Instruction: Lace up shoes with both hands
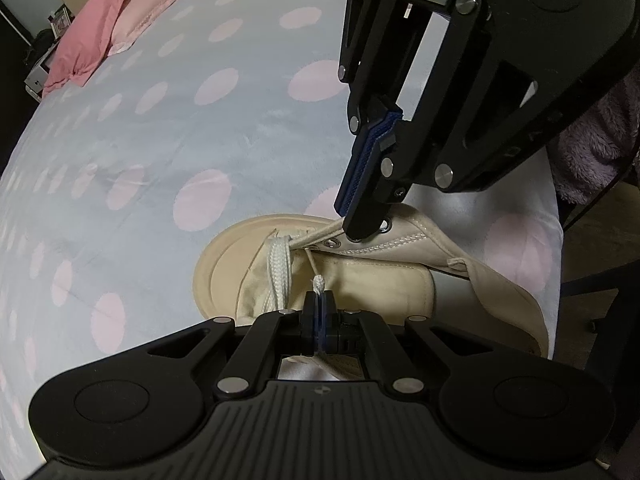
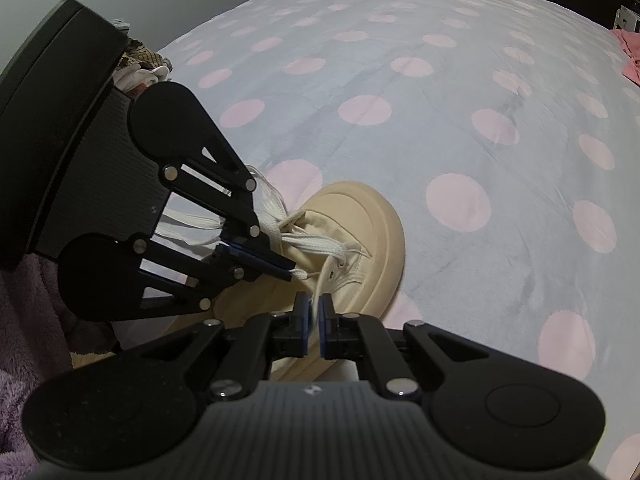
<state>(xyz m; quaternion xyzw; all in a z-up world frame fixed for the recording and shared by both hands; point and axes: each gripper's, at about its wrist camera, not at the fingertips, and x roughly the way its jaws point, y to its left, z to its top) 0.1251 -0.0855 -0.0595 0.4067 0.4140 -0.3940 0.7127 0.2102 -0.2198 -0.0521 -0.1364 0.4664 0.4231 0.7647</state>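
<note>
**Mia:** What do you see from the left wrist?

**Ben:** A cream canvas shoe [image 1: 360,276] lies on a gray blanket with pink dots [image 1: 160,128]. The left gripper [image 1: 319,296] has its jaws pressed together on the tip of a white shoelace [image 1: 319,282]. The lace tip pokes up just above the jaws. The right gripper [image 1: 362,224] comes down from the top. Its tip touches the shoe's edge by a metal eyelet [image 1: 332,243]. Its jaws look together. A pink pillow [image 1: 88,44] sits far back.

**Mia:** And from the right wrist?

**Ben:** The shoe [image 2: 352,232] is in the middle, toe pointing away. The right gripper [image 2: 316,312] has its jaws a little apart, with a thin lace strand [image 2: 320,292] running between them. I cannot tell if they pinch it. The left gripper [image 2: 290,272] reaches in from the left, clamped on the lace end.
</note>
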